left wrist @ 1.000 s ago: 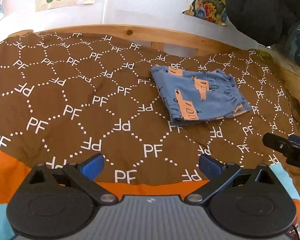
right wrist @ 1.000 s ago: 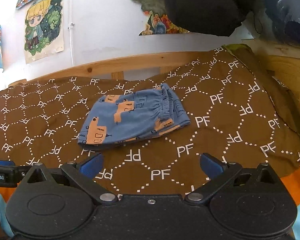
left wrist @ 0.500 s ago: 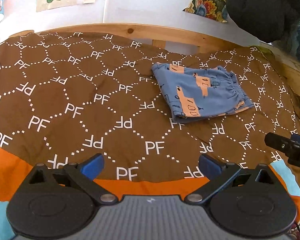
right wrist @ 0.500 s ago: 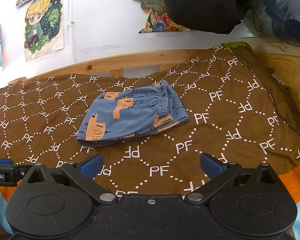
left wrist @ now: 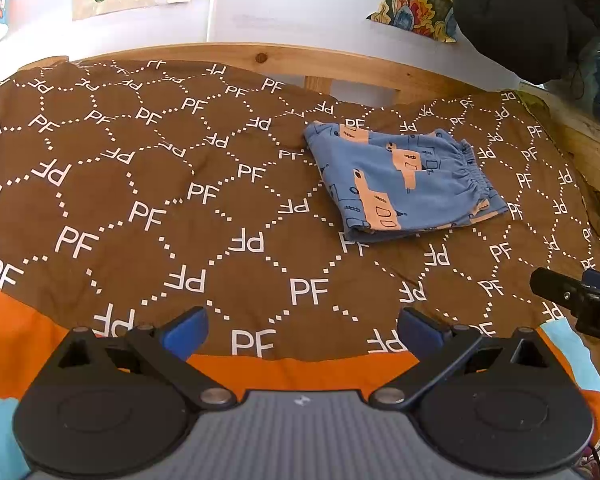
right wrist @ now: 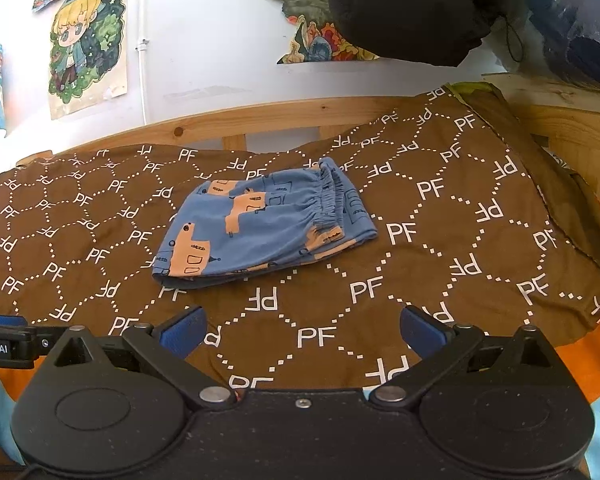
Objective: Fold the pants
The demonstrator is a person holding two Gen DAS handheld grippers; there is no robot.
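Small blue pants with orange prints (left wrist: 404,184) lie folded into a compact rectangle on the brown patterned bedspread (left wrist: 148,184), elastic waistband to the right. They also show in the right wrist view (right wrist: 260,228). My left gripper (left wrist: 302,330) is open and empty, well back from the pants near the spread's front edge. My right gripper (right wrist: 300,330) is open and empty, also back from the pants. The right gripper's side shows at the right edge of the left wrist view (left wrist: 576,300).
A wooden bed rail (right wrist: 260,120) runs along the far edge, with posters on the white wall behind. A black garment (right wrist: 412,4) hangs at the upper right. Orange and light blue sheet (left wrist: 300,372) lies under the spread's near edge.
Both grippers have drawn back slightly from the pants and stayed open. The pants have not moved.
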